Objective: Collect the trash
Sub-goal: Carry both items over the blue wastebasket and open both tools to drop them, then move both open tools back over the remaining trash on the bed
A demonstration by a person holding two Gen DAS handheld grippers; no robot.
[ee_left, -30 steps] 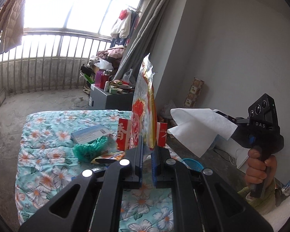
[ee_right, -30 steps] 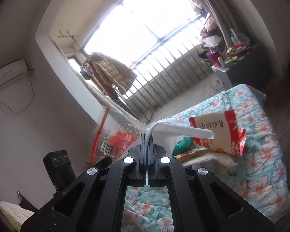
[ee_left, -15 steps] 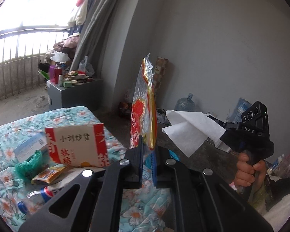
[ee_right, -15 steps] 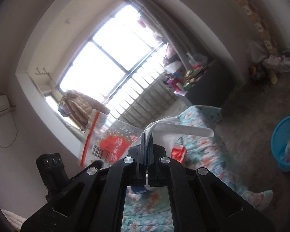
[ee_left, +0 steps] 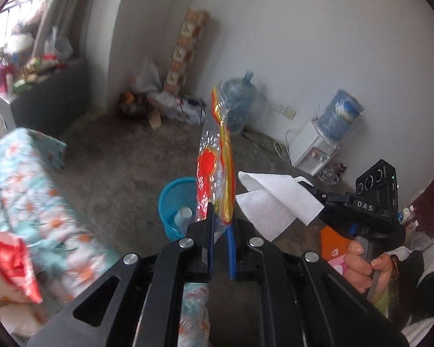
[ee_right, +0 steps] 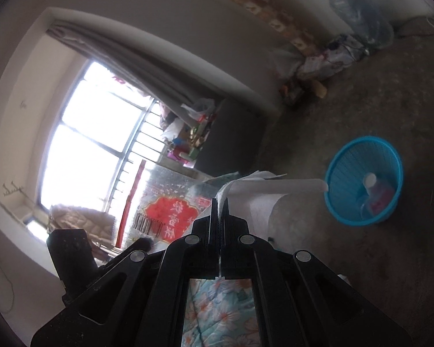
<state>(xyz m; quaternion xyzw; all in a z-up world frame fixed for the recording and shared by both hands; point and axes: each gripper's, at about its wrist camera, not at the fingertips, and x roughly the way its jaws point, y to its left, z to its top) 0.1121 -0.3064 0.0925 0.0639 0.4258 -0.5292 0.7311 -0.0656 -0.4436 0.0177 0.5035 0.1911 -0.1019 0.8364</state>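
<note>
Here the left tongs [ee_left: 220, 225] pinch a snack wrapper [ee_left: 217, 159] and the right tongs [ee_right: 218, 205] clamp a tissue [ee_right: 263, 199] — both short of the blue bin [ee_right: 347, 156]; released early, the light tissue could drift past its rim.

The left wrist view looks along its fingers, over the bed [ee_left: 29, 190] edge, toward the far wall and down at the floor. The right wrist view (rolled sideways) faces the window [ee_right: 95, 144]. Both share the blue basket [ee_left: 173, 199] [ee_right: 347, 170], nearer the left.
</note>
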